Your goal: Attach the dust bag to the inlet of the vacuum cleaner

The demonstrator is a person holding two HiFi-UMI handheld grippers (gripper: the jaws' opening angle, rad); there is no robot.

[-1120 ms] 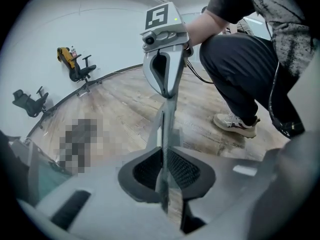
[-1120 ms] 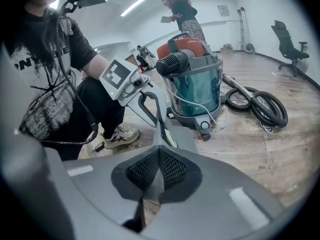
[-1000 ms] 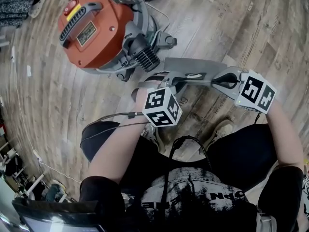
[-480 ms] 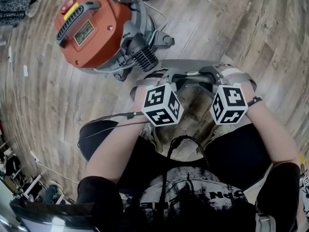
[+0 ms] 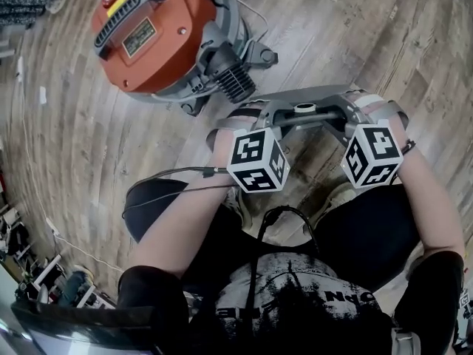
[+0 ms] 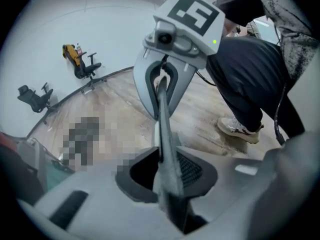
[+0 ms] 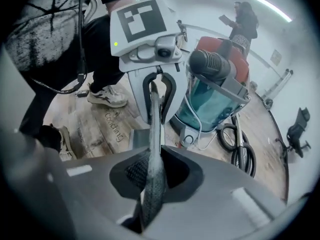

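The grey dust bag (image 5: pixel 314 97) hangs flat and stretched between both grippers over the wooden floor, just in front of the orange vacuum cleaner (image 5: pixel 159 39). My left gripper (image 5: pixel 272 118) grips the bag's left end. Its jaws have just been opening a little, but the fabric edge (image 6: pixel 165 134) still sits pinched between them. My right gripper (image 5: pixel 344 114) holds the right end. Its jaws have just been closing onto the fabric (image 7: pixel 154 129). Each gripper view shows the other gripper across the bag. The vacuum's ribbed black port (image 5: pixel 233 84) faces the bag.
A coiled hose and cable (image 7: pixel 241 151) lie beside the vacuum's clear blue tank (image 7: pixel 215 106). My shoes (image 6: pixel 240 131) stand under the bag. A person (image 7: pixel 245 19) stands at the far wall. Office chairs (image 6: pixel 85 66) are at the room's edge.
The right gripper has rolled over, so its marker cube now faces me, and it sits closer in on the bag's right end. The left gripper has hardly moved.
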